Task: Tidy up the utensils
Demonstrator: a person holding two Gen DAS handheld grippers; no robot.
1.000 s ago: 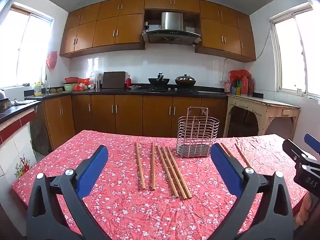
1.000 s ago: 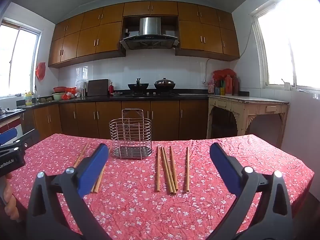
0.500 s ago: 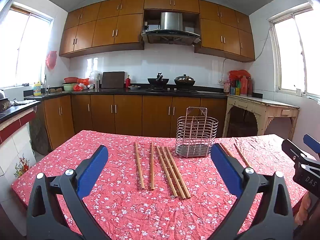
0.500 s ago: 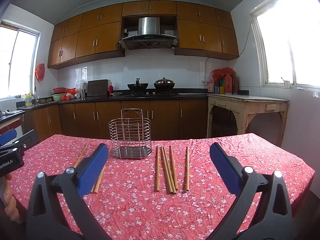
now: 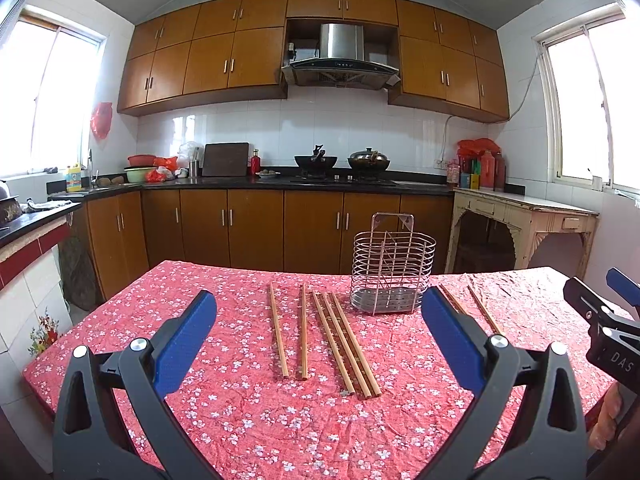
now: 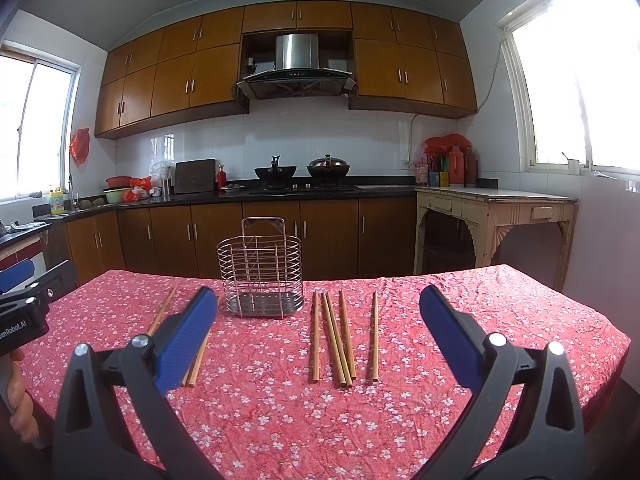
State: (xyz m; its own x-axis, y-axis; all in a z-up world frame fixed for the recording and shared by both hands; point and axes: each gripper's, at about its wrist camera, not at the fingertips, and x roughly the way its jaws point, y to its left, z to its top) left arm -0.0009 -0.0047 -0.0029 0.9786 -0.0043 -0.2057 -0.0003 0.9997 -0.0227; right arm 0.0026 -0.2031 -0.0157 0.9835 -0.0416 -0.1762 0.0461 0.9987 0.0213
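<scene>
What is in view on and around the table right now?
rack: one, silver wire, far middle of the table, empty
left chopsticks: five, wooden, flat to the left of the rack
right chopsticks: about five, wooden, flat to the right of the rack
tablecloth: one, red floral, over the table
pans: two, dark, on the stove behind
left gripper: black with blue pads, open, over the near edge
right gripper: same, open, over the near edge

Desk: wire caddy upright mid-desk, sole tall obstacle. 5 chopsticks flat to its left, more chopsticks flat on its other side. Near edge bare cloth, open approach.
</scene>
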